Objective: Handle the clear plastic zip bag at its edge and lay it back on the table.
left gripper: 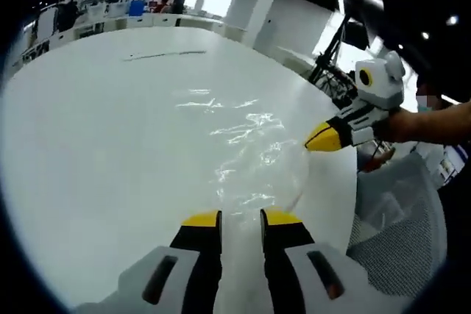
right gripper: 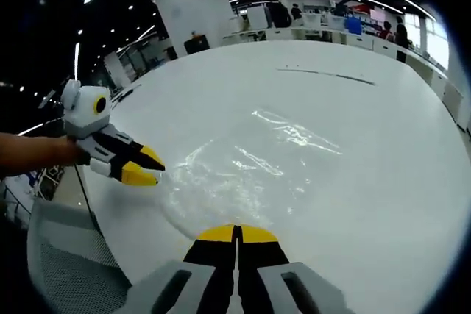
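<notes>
Clear zip bag (left gripper: 250, 148) lying flat on white bench (left gripper: 96, 130), near its edge beside mesh chair (left gripper: 401, 218). Left hand-held gripper (left gripper: 241, 218) slightly parted, at bag's near edge. Right hand-held gripper (right gripper: 236, 232) closed, at bag's edge. Wide bare bench beyond.

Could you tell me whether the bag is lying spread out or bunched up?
Spread out: the bag lies flat on the table, lightly wrinkled.
</notes>
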